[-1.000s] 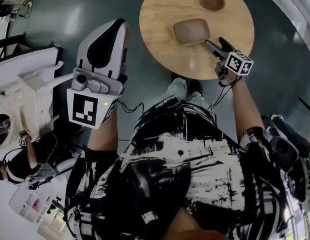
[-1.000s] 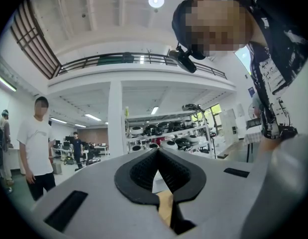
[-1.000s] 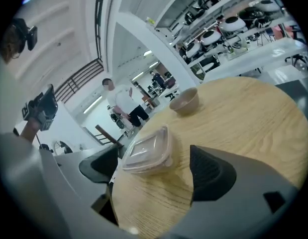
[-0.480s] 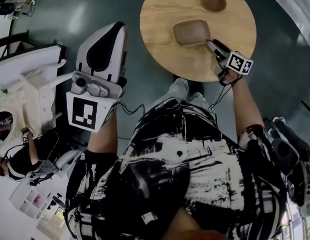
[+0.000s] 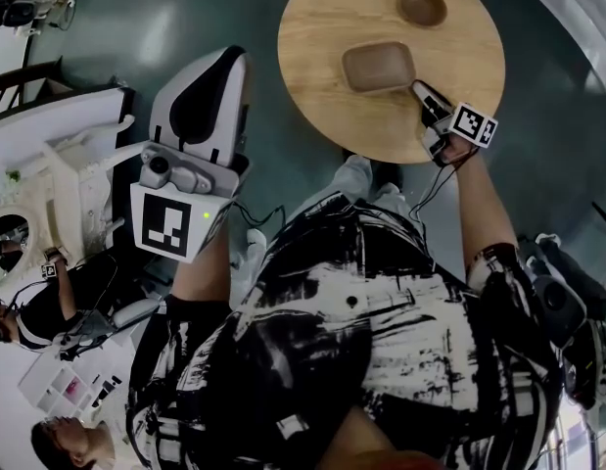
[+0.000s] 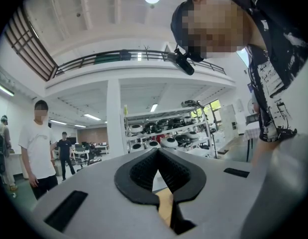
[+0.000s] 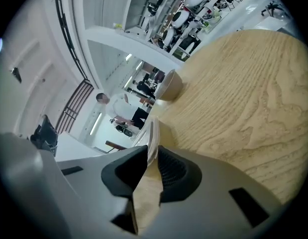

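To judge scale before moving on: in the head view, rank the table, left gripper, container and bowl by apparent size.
1. table
2. left gripper, though it sits much nearer the camera, so this rank is unsure
3. container
4. bowl, the smallest

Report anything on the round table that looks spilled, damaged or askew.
Nothing stands out. The lidded container sits flat on the wooden table, its rim pinched by the right gripper; the bowl stands upright beyond it. The left gripper is shut, empty, off the table.
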{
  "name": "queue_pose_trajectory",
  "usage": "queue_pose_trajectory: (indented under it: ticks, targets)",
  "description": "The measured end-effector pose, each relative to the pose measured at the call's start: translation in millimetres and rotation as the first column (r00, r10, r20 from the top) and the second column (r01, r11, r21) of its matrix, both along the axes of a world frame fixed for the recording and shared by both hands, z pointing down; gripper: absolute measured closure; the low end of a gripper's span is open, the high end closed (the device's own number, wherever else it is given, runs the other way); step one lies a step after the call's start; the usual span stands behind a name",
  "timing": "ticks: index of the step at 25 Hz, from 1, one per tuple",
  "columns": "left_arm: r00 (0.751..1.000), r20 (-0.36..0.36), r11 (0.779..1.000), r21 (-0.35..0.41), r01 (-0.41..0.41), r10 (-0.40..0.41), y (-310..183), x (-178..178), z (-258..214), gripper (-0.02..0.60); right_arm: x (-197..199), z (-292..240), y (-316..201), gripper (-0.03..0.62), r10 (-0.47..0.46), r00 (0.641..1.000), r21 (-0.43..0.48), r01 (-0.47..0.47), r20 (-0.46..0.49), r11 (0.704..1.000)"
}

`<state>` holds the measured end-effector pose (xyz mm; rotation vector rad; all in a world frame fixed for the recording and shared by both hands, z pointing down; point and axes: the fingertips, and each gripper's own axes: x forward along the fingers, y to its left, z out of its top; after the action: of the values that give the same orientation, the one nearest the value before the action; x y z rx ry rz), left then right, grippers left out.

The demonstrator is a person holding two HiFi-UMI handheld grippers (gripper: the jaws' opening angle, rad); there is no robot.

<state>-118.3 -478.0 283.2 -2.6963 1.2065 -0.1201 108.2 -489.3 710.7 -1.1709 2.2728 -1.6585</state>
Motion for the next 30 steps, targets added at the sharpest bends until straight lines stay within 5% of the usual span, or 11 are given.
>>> queue_pose_trajectory:
  ticks: [8,14,22,30]
  targets:
    - [1.000,-0.006,1.000,0.009,-0.011,0.011,-1.0,-1.4,-5.6,0.583,-0.2,-7.0,2.6,0.553,0.000,1.000,0.009,0.000,0.006,1.000]
    - [1.000,-0.008,1.000,0.021,-0.014,0.014,2.0,1.7,-8.9,0.583,14.4,-7.5,5.4,0.592,0.013,0.997,0.021,-0.011,-0.076,1.000]
    - [1.000,-0.022,0.999,0.031,-0.014,0.014,2.9,-4.3,-13.5,0.583,5.6,-22.1,4.9,0.592,0.013,1.000,0.046,-0.012,-0.022,0.999]
    - [0.998,-0.060,0.998,0.064,-0.016,0.020,9.3,-12.2,-28.7,0.583,8.2,-99.6,-4.0,0.592,0.012,0.995,0.201,0.008,-0.099,0.980]
